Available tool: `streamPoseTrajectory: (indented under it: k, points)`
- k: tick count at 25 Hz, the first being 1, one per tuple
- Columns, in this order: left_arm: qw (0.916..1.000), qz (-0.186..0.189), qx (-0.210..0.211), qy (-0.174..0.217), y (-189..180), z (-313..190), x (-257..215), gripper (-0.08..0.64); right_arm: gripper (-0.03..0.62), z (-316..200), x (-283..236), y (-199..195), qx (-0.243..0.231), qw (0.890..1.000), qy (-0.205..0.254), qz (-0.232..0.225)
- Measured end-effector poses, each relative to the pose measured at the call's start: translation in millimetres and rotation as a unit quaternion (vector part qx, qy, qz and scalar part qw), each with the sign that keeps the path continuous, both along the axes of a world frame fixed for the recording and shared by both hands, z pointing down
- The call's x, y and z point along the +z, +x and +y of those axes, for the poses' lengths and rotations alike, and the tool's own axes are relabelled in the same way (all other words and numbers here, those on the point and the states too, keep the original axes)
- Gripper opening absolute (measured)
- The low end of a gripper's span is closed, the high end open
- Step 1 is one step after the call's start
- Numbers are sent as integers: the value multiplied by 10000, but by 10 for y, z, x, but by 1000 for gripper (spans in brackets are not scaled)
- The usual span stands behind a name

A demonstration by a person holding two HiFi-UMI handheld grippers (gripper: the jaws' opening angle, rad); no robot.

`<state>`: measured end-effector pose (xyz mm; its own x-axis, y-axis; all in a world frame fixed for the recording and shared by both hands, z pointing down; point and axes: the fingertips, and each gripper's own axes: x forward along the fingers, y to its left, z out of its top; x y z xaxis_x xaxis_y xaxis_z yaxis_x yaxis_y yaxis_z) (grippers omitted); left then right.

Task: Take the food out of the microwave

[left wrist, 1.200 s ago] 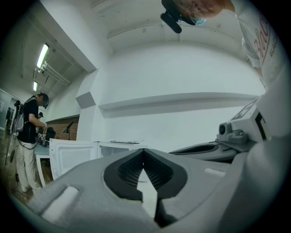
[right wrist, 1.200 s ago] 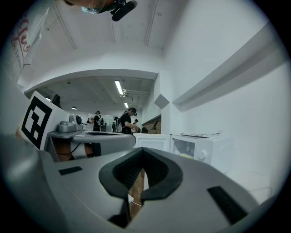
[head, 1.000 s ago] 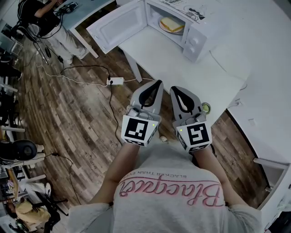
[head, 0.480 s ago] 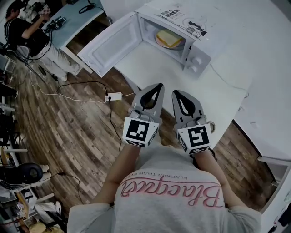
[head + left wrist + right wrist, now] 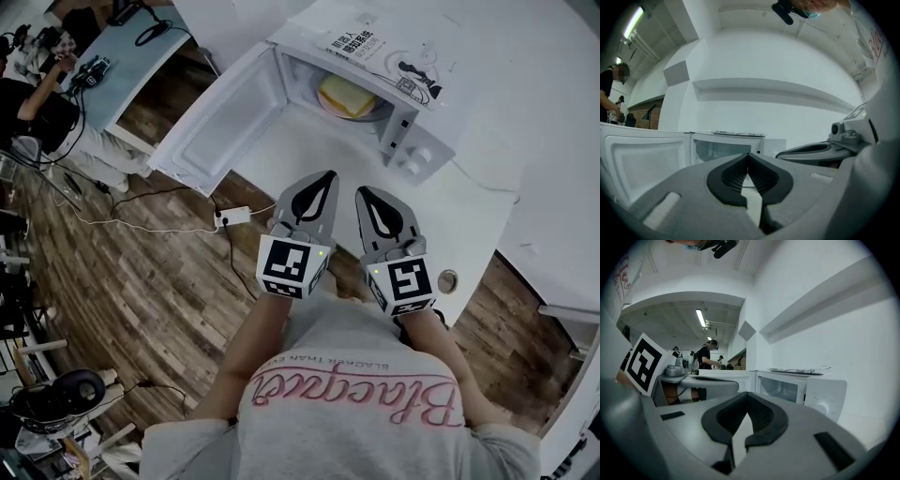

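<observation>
A white microwave [image 5: 412, 112] stands on the white table [image 5: 309, 141] with its door [image 5: 220, 117] swung wide open to the left. Inside it a yellow slice of food [image 5: 345, 94] lies on a plate [image 5: 361, 113]. My left gripper [image 5: 328, 174] and right gripper [image 5: 361, 190] hang side by side at the table's near edge, well short of the microwave. Both are shut with nothing between the jaws. The left gripper view shows the open door [image 5: 642, 154] and the cavity [image 5: 723, 151] ahead; the right gripper view shows the microwave [image 5: 801, 387] ahead to the right.
A booklet [image 5: 380, 52] lies on top of the microwave. A power strip [image 5: 234, 217] with cables rests on the wooden floor left of the table. A small round thing [image 5: 447, 280] sits at the table's near right corner. People work at a blue desk [image 5: 112, 70] far left.
Both grippers have moved forward together toward the table and microwave, which now sit closer and lower in the head view. Jaws stayed shut.
</observation>
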<state>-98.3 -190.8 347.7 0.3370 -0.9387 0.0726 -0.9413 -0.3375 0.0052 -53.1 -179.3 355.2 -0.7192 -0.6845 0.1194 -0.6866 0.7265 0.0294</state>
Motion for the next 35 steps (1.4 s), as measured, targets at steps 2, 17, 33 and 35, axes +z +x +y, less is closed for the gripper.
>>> streamPoseTrajectory:
  k: [2,17,33,35]
  points:
    - [9999,28,79,-86,-80,-143,56,6,9,-130,27,-75,84,10000,-25,33]
    - [9833,807,719,-1461,-466,-1304,709,106,9,-1005,201,-459,608,9978,-89,247]
    - [8360,4295,-230,-3408,-739,-2253,1738,176,9,-1447,591,-522,825,9942,-532,434]
    - [8280,4406,-375,-3447,-759,-2340,1790,198,9,-1462,641,-527,845,9935,-615,460]
